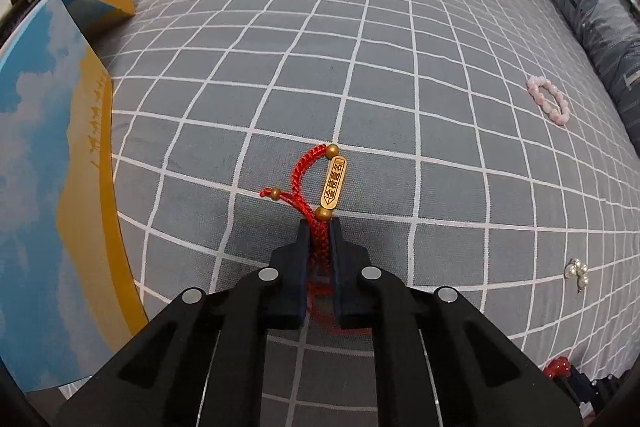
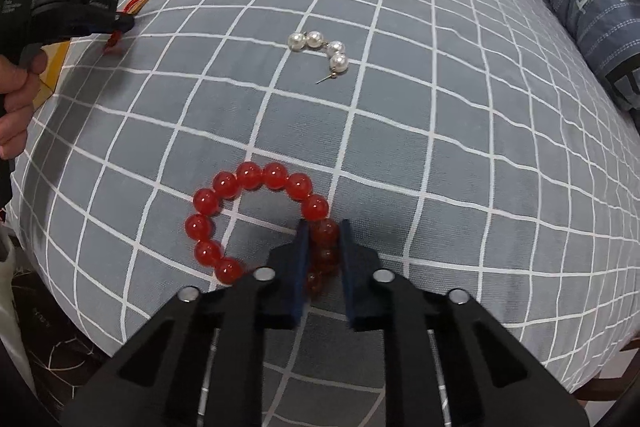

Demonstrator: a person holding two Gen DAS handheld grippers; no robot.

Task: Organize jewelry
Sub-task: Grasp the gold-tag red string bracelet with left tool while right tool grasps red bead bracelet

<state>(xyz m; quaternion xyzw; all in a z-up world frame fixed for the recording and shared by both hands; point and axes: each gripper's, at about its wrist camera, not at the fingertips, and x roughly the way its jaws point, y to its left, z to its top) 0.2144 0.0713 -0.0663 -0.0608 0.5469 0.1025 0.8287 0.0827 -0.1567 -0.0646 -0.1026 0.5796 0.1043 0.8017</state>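
The left claw (image 1: pixel 319 227) hides the near end of the red cord bracelet (image 1: pixel 308 175). Between the right claw (image 2: pixel 323 227) pads, several beads of the red bead bracelet (image 2: pixel 248 175) are half-covered. The box (image 1: pixel 48 167) left of the left claw is cut off by the edge.

Both grippers point steeply down at the bed. The left gripper (image 1: pixel 319 227) has its two dark fingers (image 1: pixel 306 247) clamped together on a red braided cord bracelet with a gold tag (image 1: pixel 320 187). The right gripper (image 2: pixel 323 231) has its fingers (image 2: pixel 301 251) pressed against a red glass-bead bracelet (image 2: pixel 256 219). A bare hand (image 2: pixel 16 95) grips the left handle.
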